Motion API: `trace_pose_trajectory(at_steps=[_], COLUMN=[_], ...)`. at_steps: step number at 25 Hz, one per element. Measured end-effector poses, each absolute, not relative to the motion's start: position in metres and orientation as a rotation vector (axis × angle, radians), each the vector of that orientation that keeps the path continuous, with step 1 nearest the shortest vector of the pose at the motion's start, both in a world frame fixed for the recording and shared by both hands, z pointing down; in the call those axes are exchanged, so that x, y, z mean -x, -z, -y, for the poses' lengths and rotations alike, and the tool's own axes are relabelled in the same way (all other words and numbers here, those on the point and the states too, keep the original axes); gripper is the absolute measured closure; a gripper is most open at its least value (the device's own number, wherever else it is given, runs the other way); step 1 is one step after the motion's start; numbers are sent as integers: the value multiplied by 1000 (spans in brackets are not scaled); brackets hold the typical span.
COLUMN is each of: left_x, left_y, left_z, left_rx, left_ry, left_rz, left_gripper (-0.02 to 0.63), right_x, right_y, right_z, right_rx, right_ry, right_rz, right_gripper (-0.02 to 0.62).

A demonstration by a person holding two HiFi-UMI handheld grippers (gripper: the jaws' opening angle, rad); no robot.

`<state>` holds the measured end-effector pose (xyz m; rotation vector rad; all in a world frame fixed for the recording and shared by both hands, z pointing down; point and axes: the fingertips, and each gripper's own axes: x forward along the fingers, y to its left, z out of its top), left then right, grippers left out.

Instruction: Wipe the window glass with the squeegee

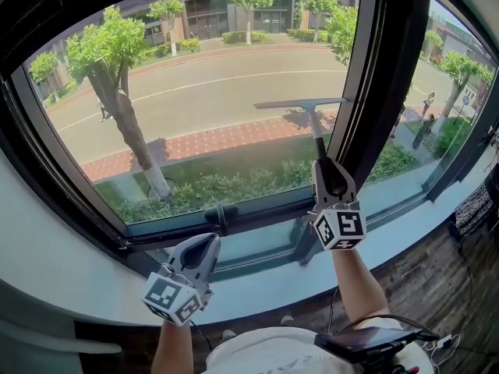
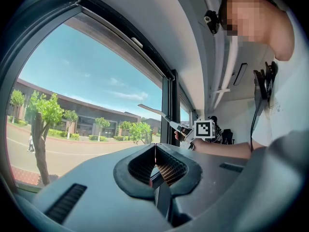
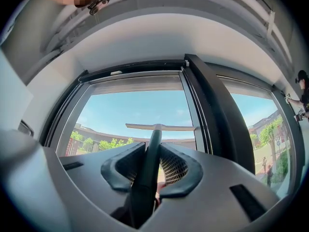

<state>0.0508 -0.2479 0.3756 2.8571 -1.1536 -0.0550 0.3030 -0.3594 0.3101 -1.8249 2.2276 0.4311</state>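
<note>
Left tongs closed; right tongs clamp squeegee at window glass.

No words, no numbers, no brand to read anywhere. Only black-and-white square patterns on the left cube and the right cube, with no letters on either.

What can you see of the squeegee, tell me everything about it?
The squeegee is T-shaped: a long, thin, pale grey blade bar across the top of a slim dark handle. It stands roughly upright, blade level, before the window glass near the pane's right edge, beside the dark frame. The right gripper is shut on the handle, its fingers pressing from both sides. Whether the blade touches the glass cannot be told.
</note>
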Motion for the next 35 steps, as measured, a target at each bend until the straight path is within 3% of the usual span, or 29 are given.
trace_pose_trajectory(at_steps=[35], left_x=[-57], left_y=[-385], left_z=[246], left_rx=[-2826], left_ry=[37], left_rz=[1134], left_gripper=[588], right_x=[-306], right_y=[-450], right_z=[348], right_rx=[1960], right_ry=[-202], right_rz=[-2403], right_gripper=[495])
